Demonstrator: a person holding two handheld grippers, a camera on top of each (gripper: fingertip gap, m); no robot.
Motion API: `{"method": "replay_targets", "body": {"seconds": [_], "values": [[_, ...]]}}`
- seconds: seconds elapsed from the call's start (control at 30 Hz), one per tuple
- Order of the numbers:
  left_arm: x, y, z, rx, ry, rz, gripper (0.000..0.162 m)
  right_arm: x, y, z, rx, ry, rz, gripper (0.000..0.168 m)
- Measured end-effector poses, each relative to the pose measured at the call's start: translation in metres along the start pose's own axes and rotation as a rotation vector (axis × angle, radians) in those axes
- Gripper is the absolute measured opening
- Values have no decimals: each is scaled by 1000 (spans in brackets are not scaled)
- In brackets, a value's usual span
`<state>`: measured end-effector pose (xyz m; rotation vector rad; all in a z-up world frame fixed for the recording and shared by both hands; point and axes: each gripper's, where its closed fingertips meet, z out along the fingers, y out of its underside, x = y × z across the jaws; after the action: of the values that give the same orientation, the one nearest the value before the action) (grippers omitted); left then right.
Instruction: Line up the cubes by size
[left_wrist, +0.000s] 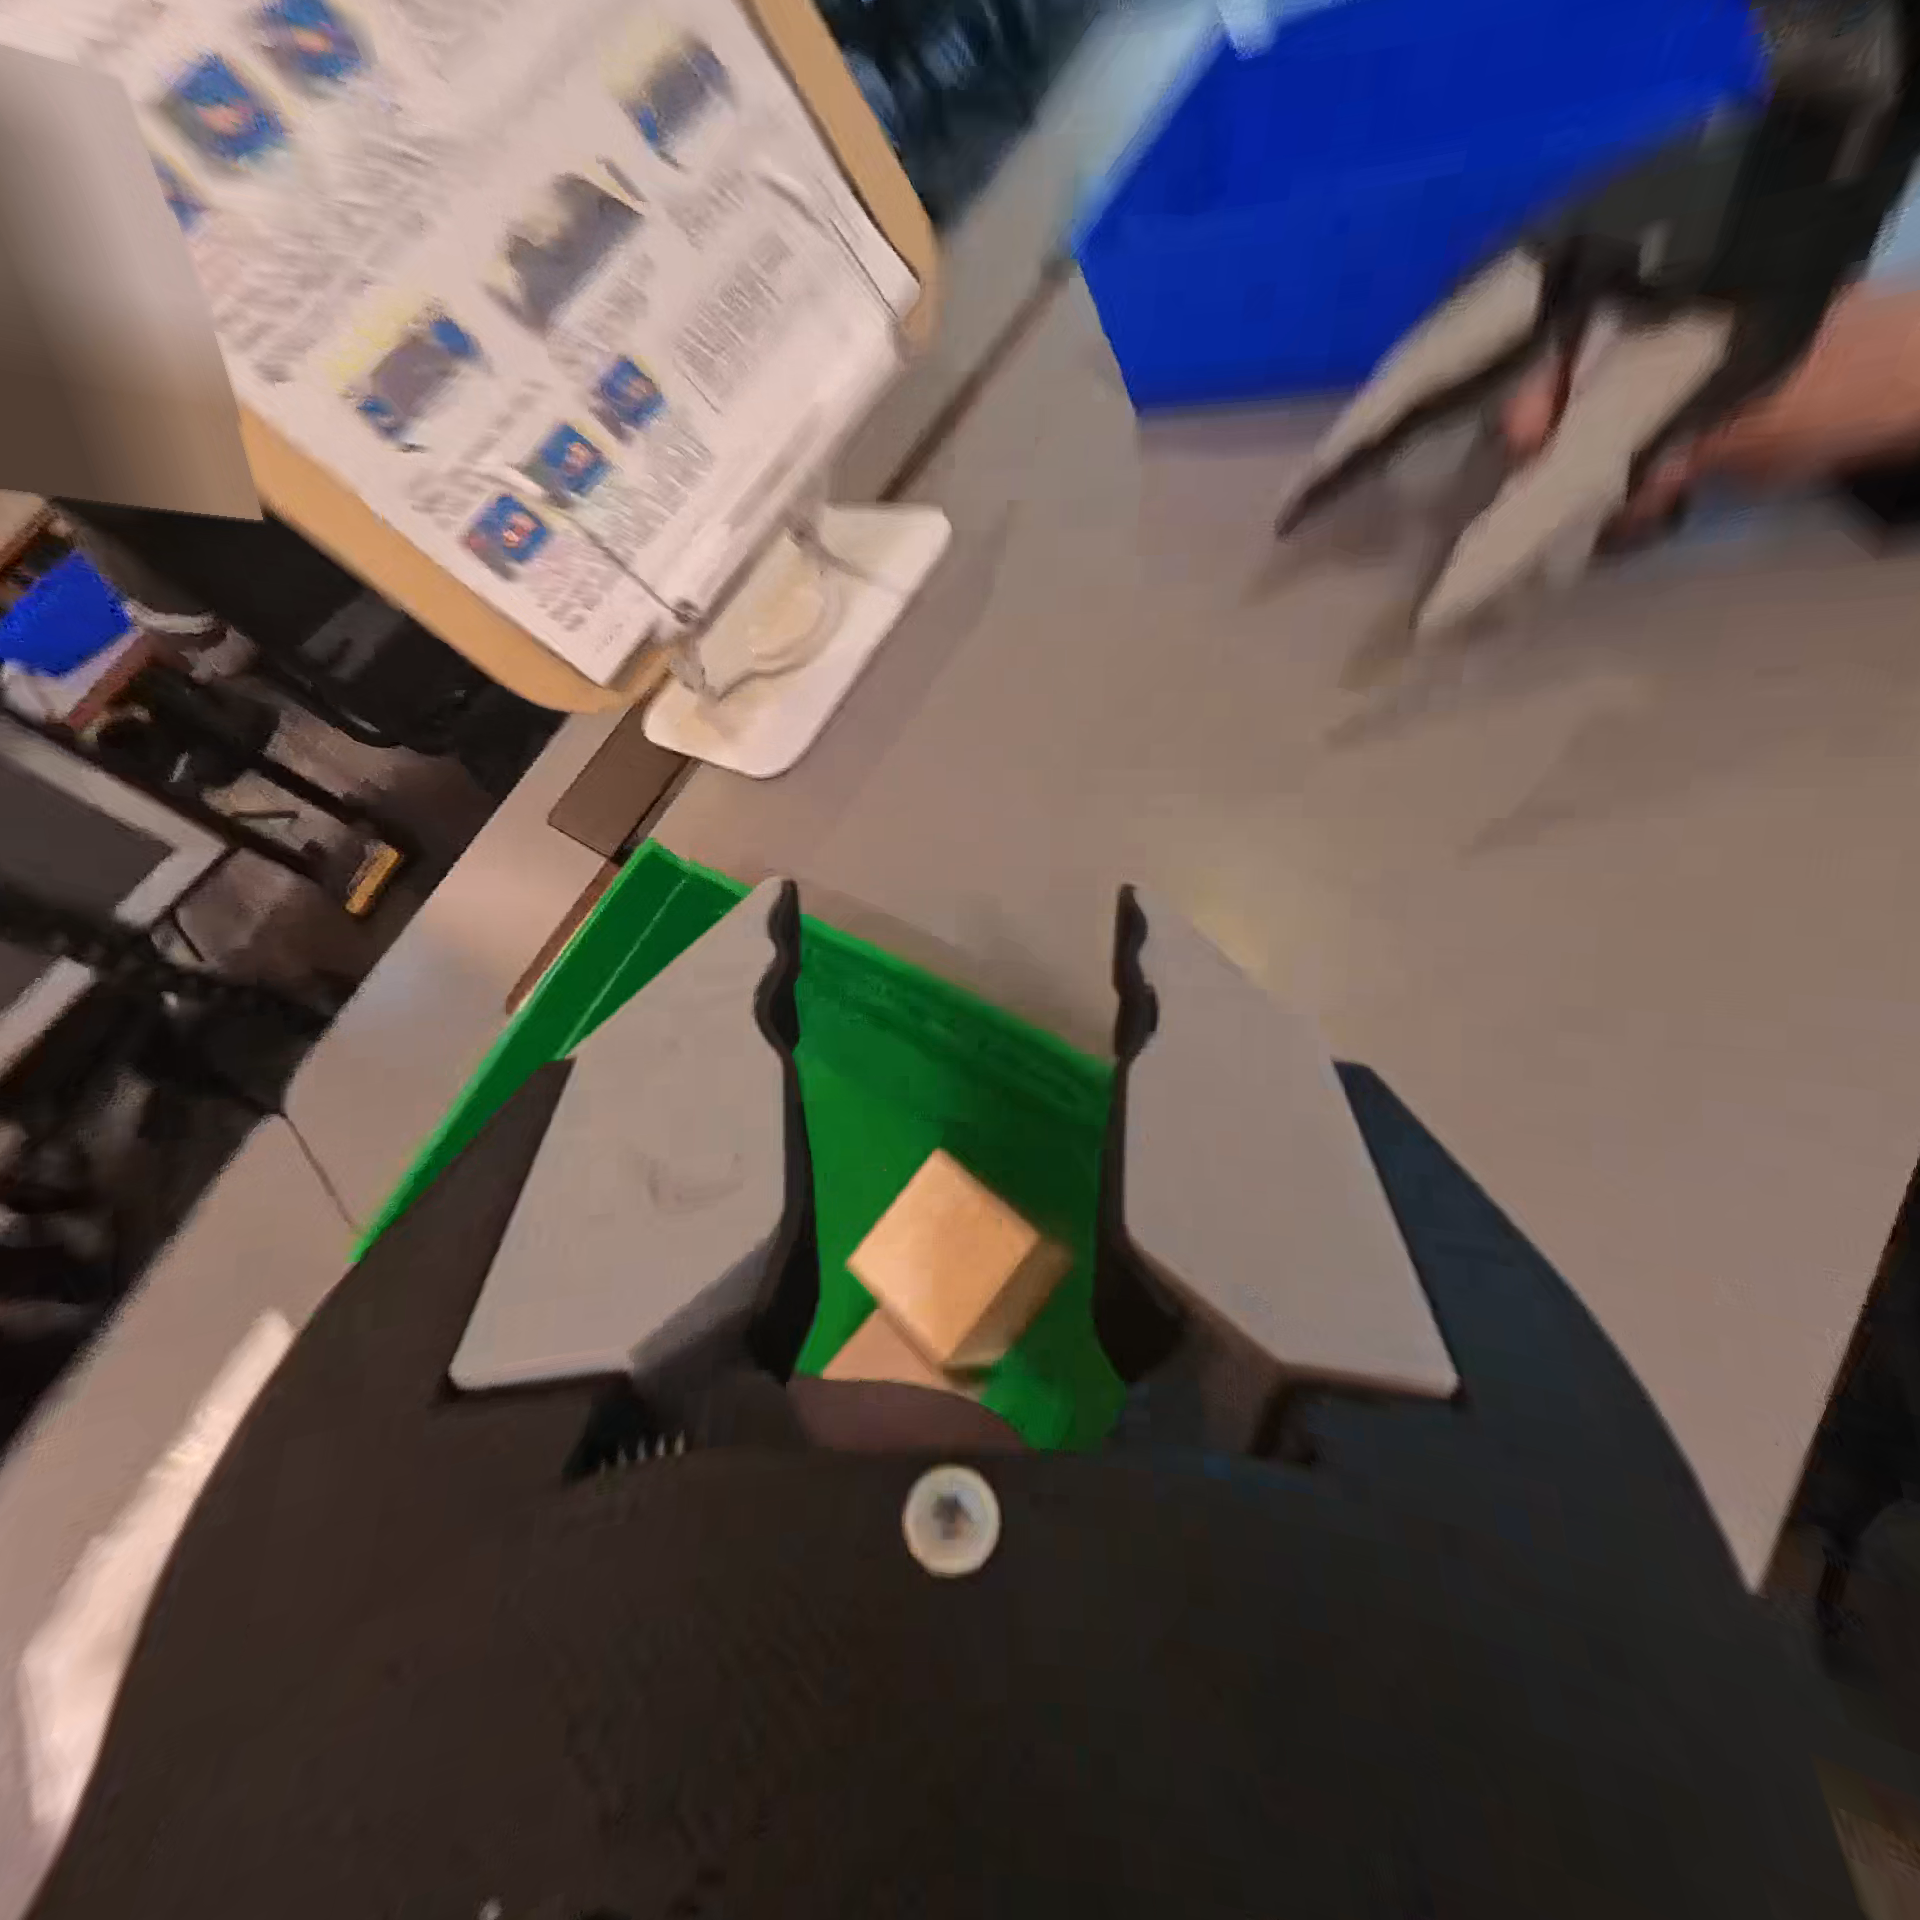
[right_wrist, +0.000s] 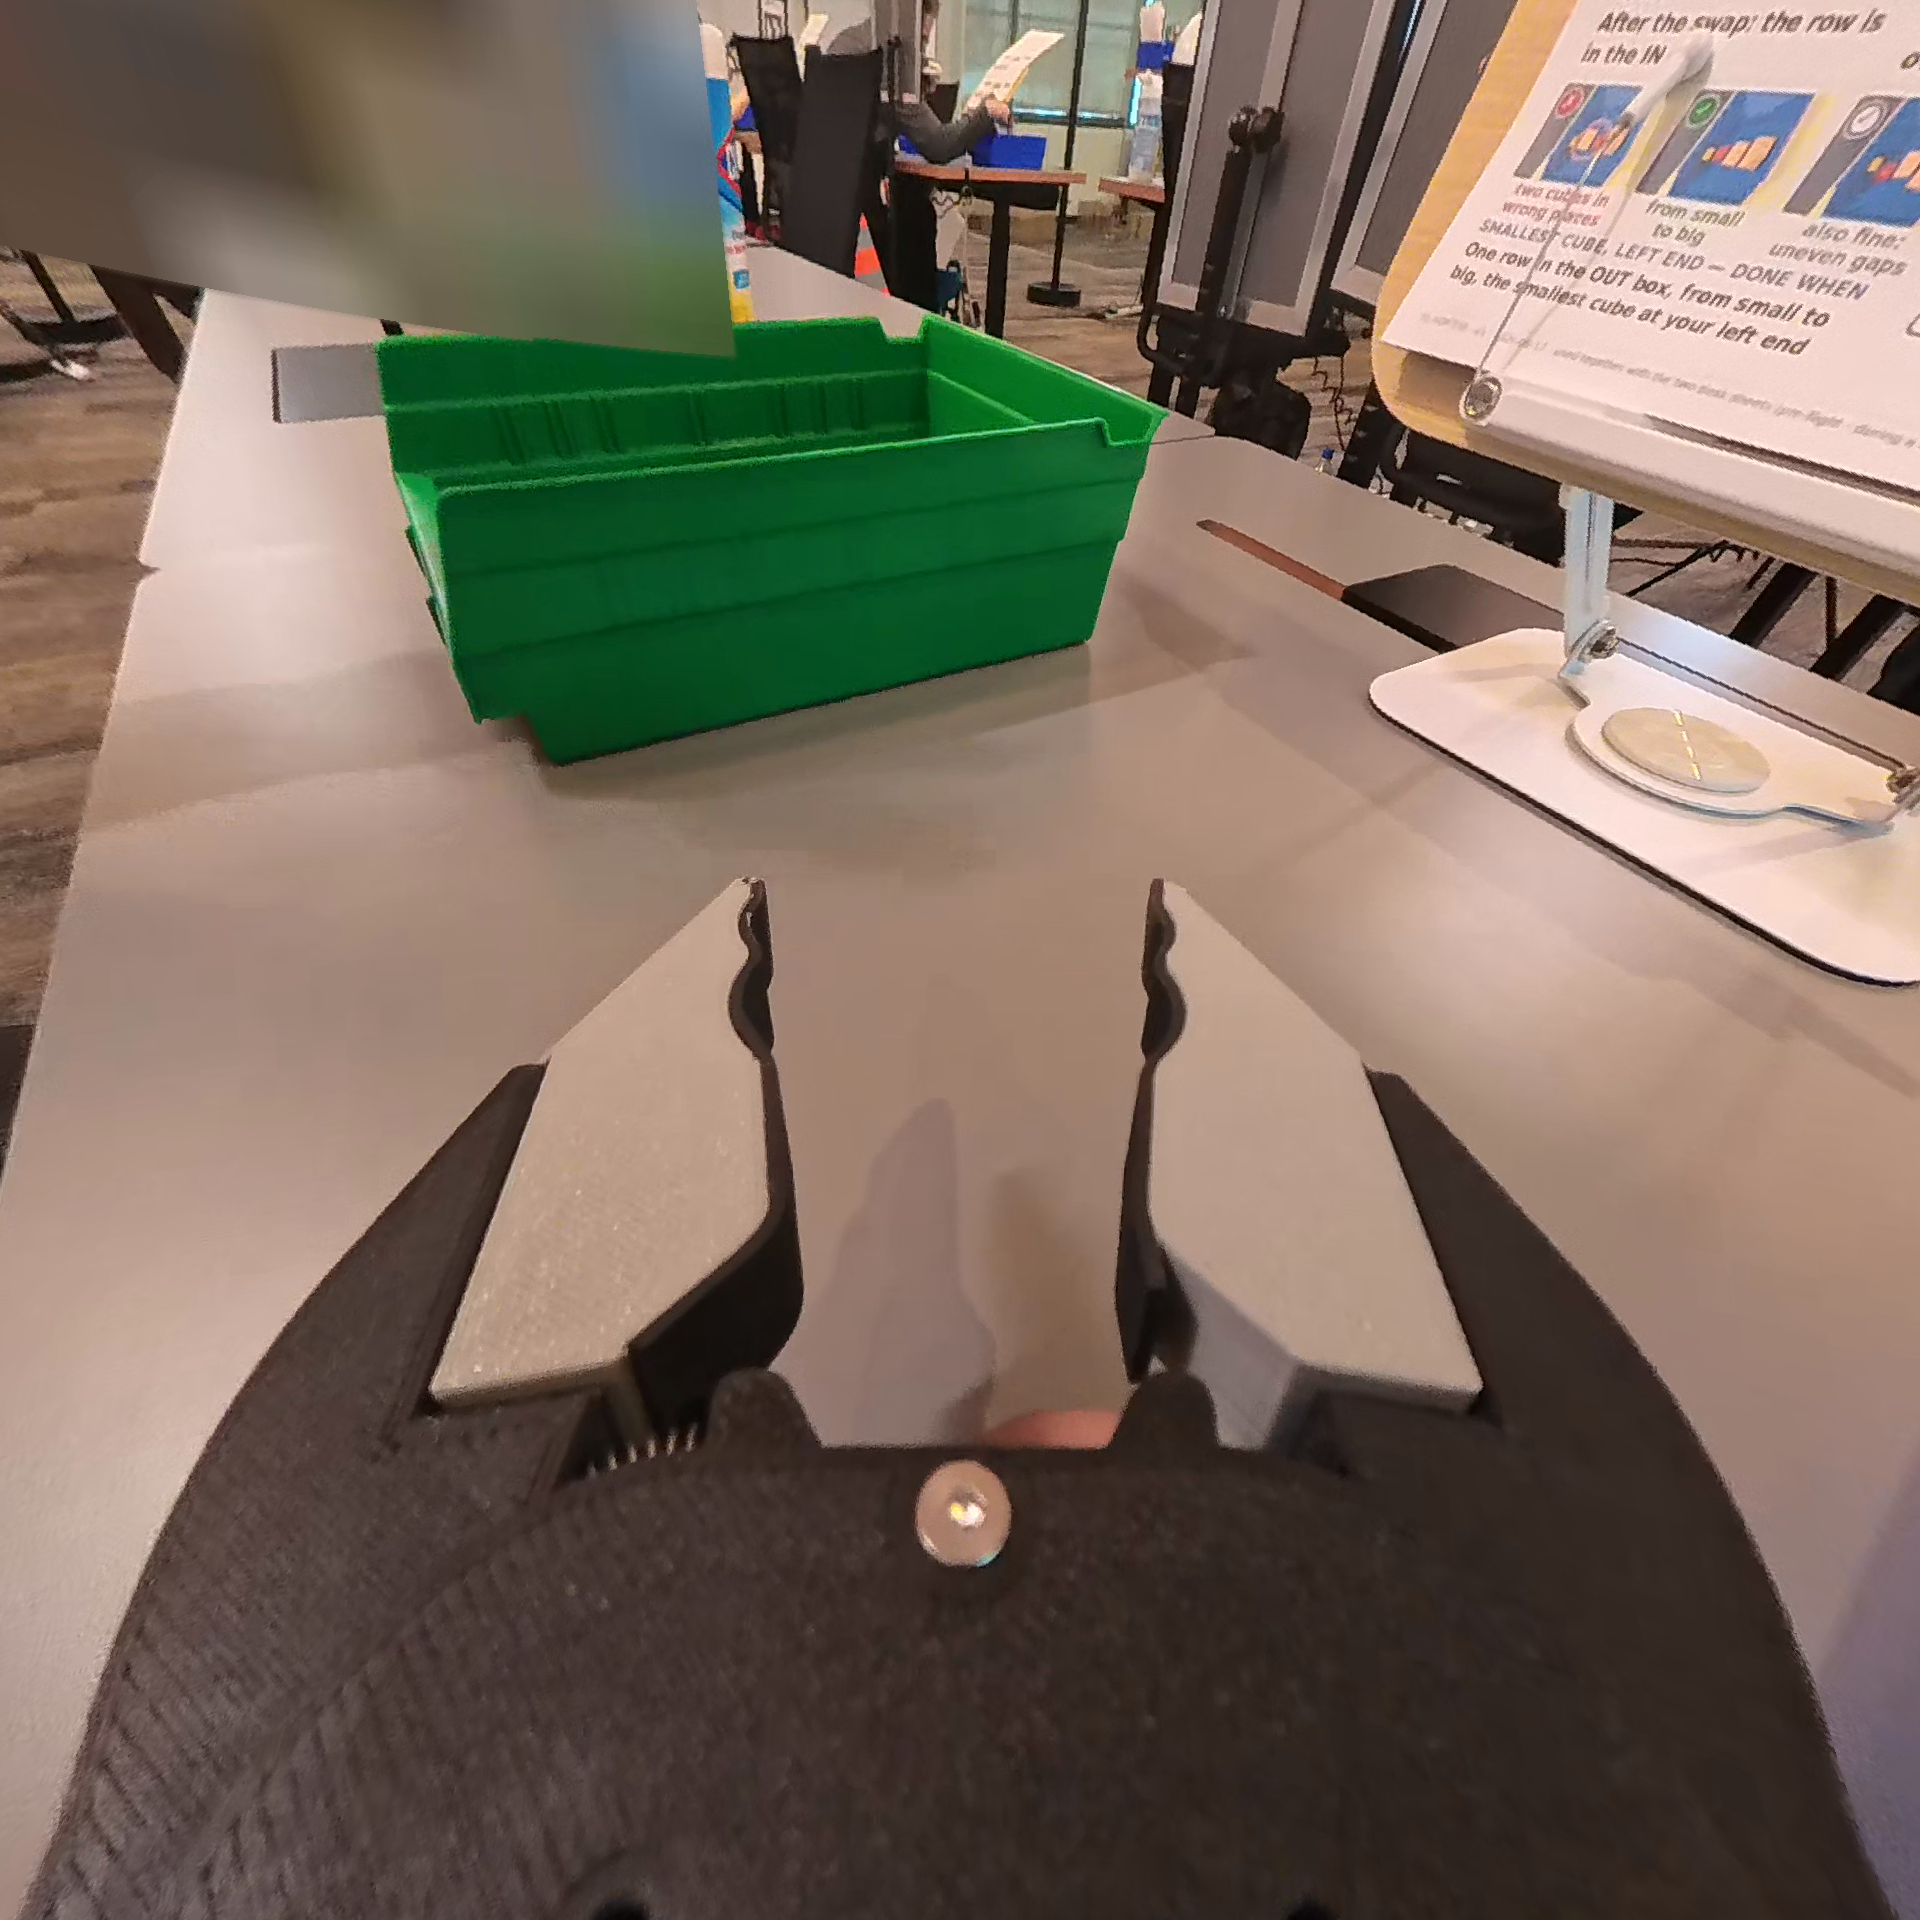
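In the left wrist view my left gripper (left_wrist: 954, 914) is open and hangs over the green bin (left_wrist: 935, 1039). A wooden cube (left_wrist: 951, 1252) lies on the bin's floor between and below the fingers, with a second wooden cube (left_wrist: 883, 1356) partly hidden just behind it. Neither finger touches them. My right gripper (right_wrist: 954, 904) is open and empty, low over the grey table (right_wrist: 312, 935). It also shows in the left wrist view (left_wrist: 1392, 561), blurred, at the upper right. The green bin (right_wrist: 769, 582) stands ahead of it, its inside mostly hidden by the walls.
An instruction sheet on a white stand (right_wrist: 1662, 779) is at the right of the table; it also shows in the left wrist view (left_wrist: 800, 644). A blue bin (left_wrist: 1351, 208) stands at the far side. The table edge (left_wrist: 395, 997) drops off left of the green bin.
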<state>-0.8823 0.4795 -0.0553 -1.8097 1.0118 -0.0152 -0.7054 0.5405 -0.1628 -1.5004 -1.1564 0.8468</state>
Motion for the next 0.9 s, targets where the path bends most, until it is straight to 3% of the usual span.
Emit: {"method": "replay_targets", "body": {"seconds": [0.1, 0.2, 0.33, 0.43, 0.53, 0.73, 0.9], "values": [[14, 44, 14, -268, 192, 238, 68, 0, -1, -1, 6, -2, 7, 70], [12, 83, 28, -460, 283, 283, 66, 1, -2, -1, 9, -4, 16, 70], [8, 105, 43, -513, 332, 299, 51, 1, -2, -3, 13, -6, 19, 70], [8, 129, 51, -604, 341, 333, 51, -1, -4, -3, 20, -17, 24, 70], [8, 155, 52, -717, 363, 362, 63, -4, -3, -2, 17, -30, 32, 70], [9, 178, 55, -784, 389, 355, 83, -6, -3, -1, 12, -40, 33, 70], [10, 205, 57, -876, 405, 387, 86, -5, -3, -2, 16, -37, 38, 69]]}}
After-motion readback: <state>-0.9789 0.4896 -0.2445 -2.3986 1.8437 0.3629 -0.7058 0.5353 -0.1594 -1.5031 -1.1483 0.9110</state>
